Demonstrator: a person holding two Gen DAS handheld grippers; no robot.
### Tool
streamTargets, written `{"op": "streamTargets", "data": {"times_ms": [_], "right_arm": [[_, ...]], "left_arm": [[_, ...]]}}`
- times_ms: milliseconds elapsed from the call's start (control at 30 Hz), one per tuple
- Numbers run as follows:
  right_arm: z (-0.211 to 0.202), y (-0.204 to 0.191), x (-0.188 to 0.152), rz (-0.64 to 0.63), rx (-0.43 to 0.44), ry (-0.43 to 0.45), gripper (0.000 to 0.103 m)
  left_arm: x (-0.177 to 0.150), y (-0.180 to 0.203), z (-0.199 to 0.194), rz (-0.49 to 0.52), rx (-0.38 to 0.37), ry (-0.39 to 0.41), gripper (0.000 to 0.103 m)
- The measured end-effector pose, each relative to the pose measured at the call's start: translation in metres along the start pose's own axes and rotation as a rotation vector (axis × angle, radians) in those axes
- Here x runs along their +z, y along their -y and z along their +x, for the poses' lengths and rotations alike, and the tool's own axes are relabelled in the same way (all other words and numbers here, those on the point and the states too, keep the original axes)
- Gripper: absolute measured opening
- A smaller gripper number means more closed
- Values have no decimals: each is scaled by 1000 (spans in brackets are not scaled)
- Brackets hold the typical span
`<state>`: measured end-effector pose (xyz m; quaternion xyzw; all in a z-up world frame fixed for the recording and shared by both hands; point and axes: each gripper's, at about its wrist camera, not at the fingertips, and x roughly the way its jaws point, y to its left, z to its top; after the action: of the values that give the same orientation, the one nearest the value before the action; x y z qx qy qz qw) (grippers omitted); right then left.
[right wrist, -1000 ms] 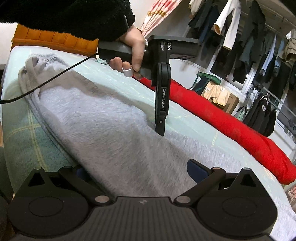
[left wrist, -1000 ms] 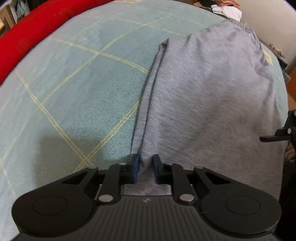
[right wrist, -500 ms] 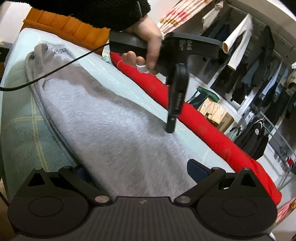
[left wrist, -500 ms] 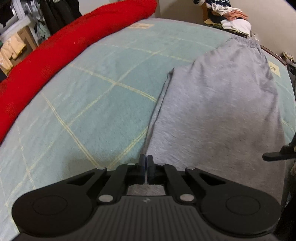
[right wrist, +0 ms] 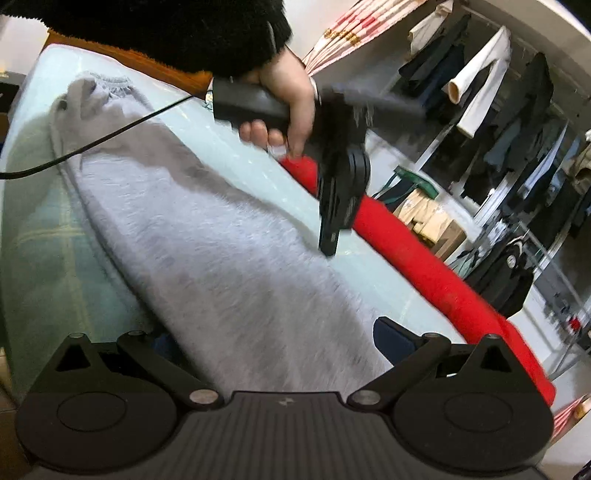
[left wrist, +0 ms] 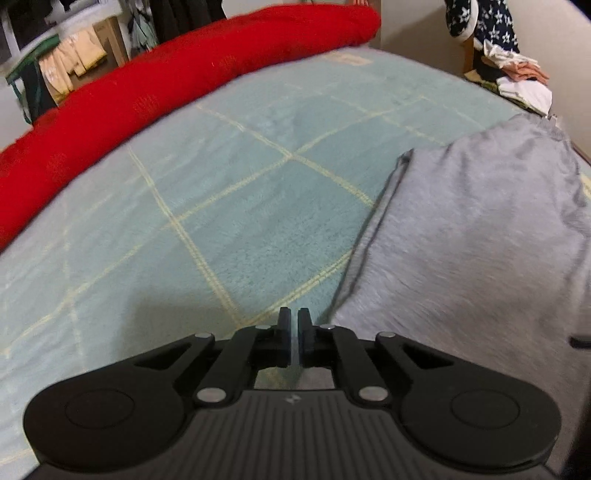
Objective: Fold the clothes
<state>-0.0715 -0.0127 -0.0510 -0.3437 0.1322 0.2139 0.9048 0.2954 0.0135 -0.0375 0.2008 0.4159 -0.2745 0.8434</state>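
A: Well, where are the pants?

B: Flat on the bed, a grey pair along its near side. In the left wrist view they fill the right half, one long edge running up the middle and the waistband at the far end by the wall. In the right wrist view they stretch from the bottom up to the gathered waistband at top left.

A: And the left gripper?

B: Its two dark pads are pressed almost together, only a thin slit between them. They sit just beside the pants' left edge, over the green checked cover. Whether any cloth is caught in them I cannot tell; nothing grey shows in the slit.

A: From the other side?

B: A hand in a black fuzzy sleeve holds that gripper by its handle, a cable trailing off to the left across the pants. Its tip points down near the far edge of the grey cloth. The picture is blurred there, so contact cannot be judged.

A: The right gripper?

B: Spread wide. The blue pad on the right is in plain sight; the left one is mostly hidden behind the cloth. The pants' near end lies between them, and the pads do not look pressed on it.

A: Anything else?

B: A long red roll along the bed's far side, and clothes hanging on a rack beyond.
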Motion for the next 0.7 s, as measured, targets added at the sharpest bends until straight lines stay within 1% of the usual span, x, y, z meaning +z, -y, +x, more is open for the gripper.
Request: {"op": "streamTargets", "data": {"times_ms": [100,167,200,267,367,400,433,500,533,633,700], "right_arm": [[-11,5,-6,24,20,-7,103],[-18,8,-9,47,34,-21,103],[-22,9,-10,57,36,-27,103],[-27,10,-10,67,28,-31,103],[-31,10,-8,67,20,-38,103],[-32,9,-6,65,19,-36,103],[-32,9,-3,64,17,-36,103],[-34,9,0,66,10,-35,103],[-35,9,1,67,7,-37,103],[-37,9,1,67,-5,-51,103],[-40,9,1,67,-13,-58,103]], "left_arm": [[-15,8,-29,26,-6,27,5],[-28,14,-42,5,-65,30,11],[-35,18,-45,2,-96,27,13],[-52,28,-42,18,-134,-5,17],[-72,35,-17,29,-77,-80,18],[-76,32,-10,25,-46,-77,20],[-78,25,-4,-3,-34,-54,20],[-75,5,3,-101,-24,-13,19],[-72,-1,5,-127,0,-2,19],[-65,-14,9,-180,30,-1,18],[-64,-8,-3,-166,47,1,16]]}}
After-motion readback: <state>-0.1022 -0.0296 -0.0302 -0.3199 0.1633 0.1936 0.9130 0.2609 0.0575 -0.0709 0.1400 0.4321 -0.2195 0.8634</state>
